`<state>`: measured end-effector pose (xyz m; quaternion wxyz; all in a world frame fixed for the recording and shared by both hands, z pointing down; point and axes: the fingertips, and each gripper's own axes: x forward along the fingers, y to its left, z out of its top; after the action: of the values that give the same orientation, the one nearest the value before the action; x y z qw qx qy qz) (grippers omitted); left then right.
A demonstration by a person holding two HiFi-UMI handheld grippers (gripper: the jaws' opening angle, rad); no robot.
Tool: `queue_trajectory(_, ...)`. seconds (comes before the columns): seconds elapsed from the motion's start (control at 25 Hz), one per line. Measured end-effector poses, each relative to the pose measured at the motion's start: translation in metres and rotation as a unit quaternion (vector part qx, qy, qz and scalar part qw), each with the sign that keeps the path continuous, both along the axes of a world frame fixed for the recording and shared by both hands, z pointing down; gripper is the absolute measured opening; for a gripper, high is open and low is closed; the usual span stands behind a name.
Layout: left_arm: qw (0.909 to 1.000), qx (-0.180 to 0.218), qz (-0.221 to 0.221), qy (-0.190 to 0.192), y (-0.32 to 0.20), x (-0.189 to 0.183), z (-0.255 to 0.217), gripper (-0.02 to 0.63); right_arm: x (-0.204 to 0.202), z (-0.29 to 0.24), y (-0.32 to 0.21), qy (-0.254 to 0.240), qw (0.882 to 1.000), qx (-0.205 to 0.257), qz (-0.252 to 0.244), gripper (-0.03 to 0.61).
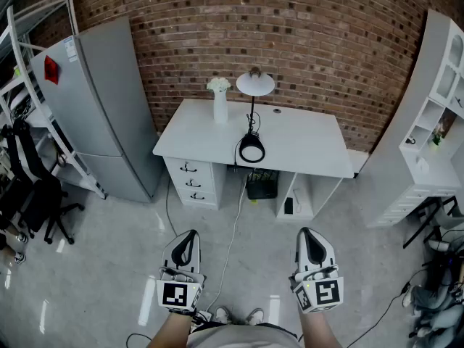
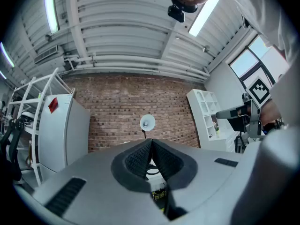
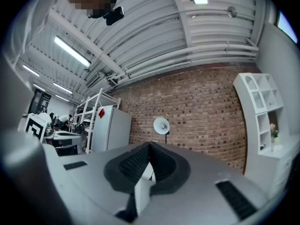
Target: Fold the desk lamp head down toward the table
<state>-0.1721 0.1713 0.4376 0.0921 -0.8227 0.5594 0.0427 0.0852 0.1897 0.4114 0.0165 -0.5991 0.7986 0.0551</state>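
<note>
Left tool (image 1: 188, 236), right tool (image 1: 306, 234) both closed, empty; lamp head (image 1: 255, 84) raised over desk (image 1: 304, 140), well apart.

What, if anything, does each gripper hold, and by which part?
Nothing. The left gripper and right gripper are both shut and empty, well short of the desk lamp.

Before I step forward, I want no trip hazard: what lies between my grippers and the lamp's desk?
The head view shows open grey floor, crossed by a thin cable that trails from under the desk toward your shoes.
</note>
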Motion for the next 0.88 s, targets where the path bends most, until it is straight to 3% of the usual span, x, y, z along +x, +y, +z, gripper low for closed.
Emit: queue_trajectory(0.88,1.0,-0.006,0.003,0.0,-0.0026,0.0032,-0.0003,0.008,0.0013,-0.0022,-0.0021,-0.008,1.0,0.001,0.001,0.018)
